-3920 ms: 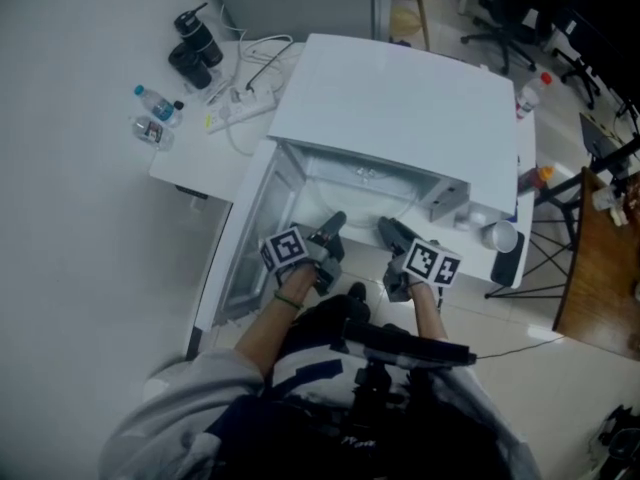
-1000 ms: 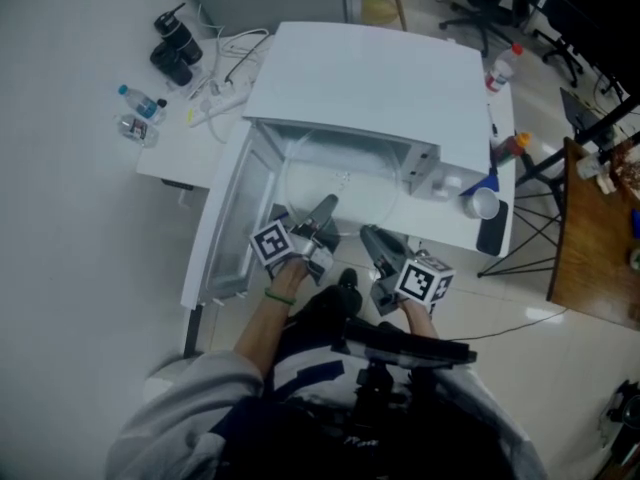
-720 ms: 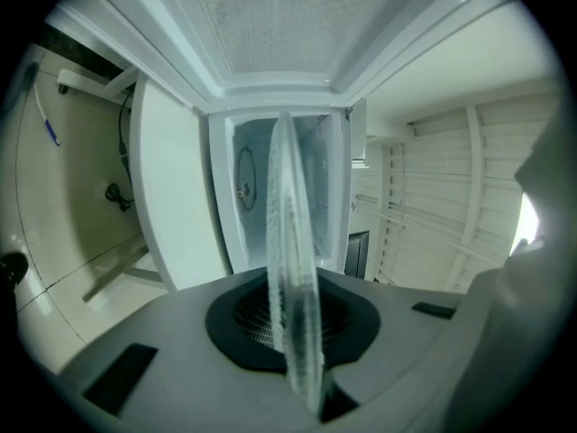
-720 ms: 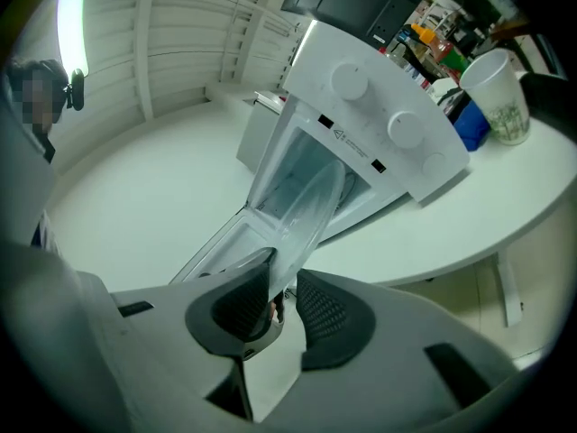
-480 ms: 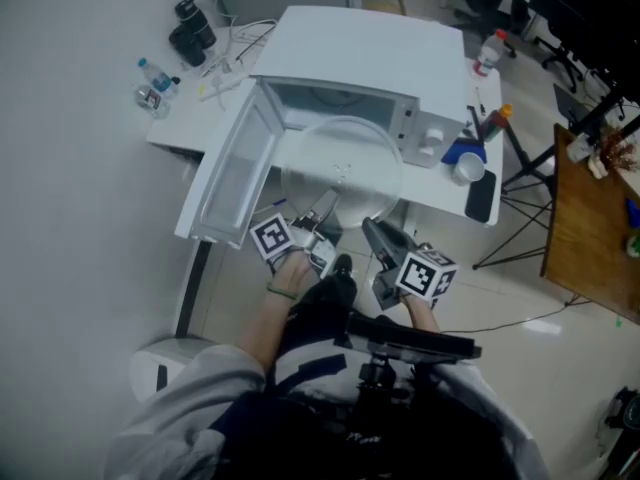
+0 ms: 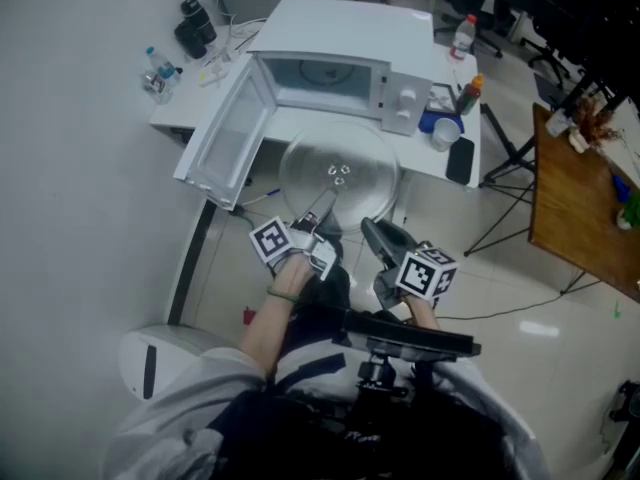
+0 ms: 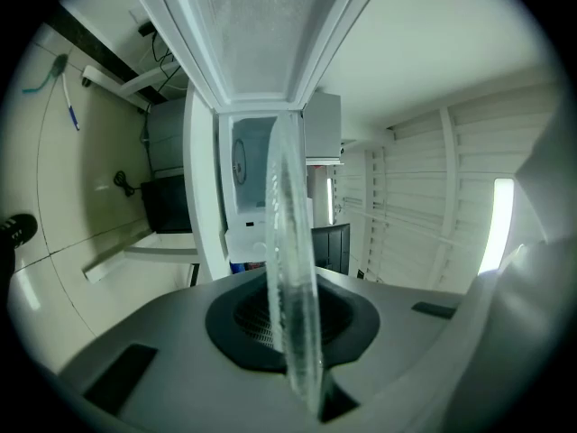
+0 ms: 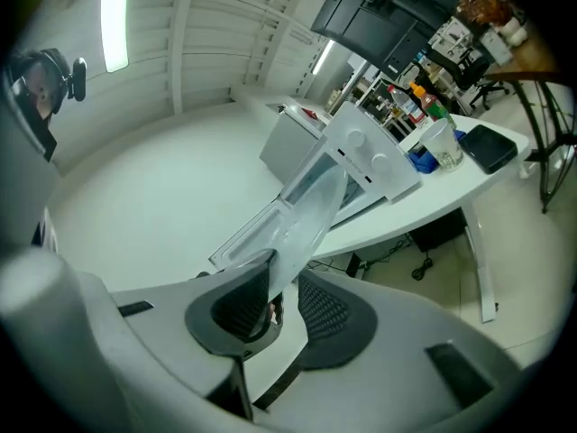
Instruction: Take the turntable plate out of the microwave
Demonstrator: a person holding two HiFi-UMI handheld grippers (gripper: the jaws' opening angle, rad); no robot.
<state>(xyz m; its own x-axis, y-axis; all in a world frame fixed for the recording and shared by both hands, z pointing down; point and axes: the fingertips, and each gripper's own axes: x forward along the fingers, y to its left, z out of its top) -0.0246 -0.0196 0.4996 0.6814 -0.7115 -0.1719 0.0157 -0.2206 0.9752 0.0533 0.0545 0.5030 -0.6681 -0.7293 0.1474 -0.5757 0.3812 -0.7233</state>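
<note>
The round clear glass turntable plate [image 6: 340, 171] hangs near of the open white microwave [image 6: 330, 28]. The left tool [image 6: 322, 208] pinches its near rim tightly; the right tool [image 6: 372, 230] clasps it with wider jaws.

The person wears a pale grey top with long, loose sleeves [image 6: 185, 408] over a dark garment [image 6: 300, 438] crossed by light stripes at the chest. A thin green band [image 6: 284, 295] circles the left wrist. A black bar-shaped camera mount [image 6: 405, 336] sits in front of the chest. The left gripper [image 6: 322, 213] and right gripper [image 6: 378, 236] share one build: smooth, moulded grey shells with rounded shoulders and shallow dark rectangular recesses. Their jaws are faced with black ribbed pads [image 8: 329, 318]. Each gripper carries a cube printed with black-and-white square markers, the left cube [image 6: 275, 241] and the right cube [image 6: 425, 273].
</note>
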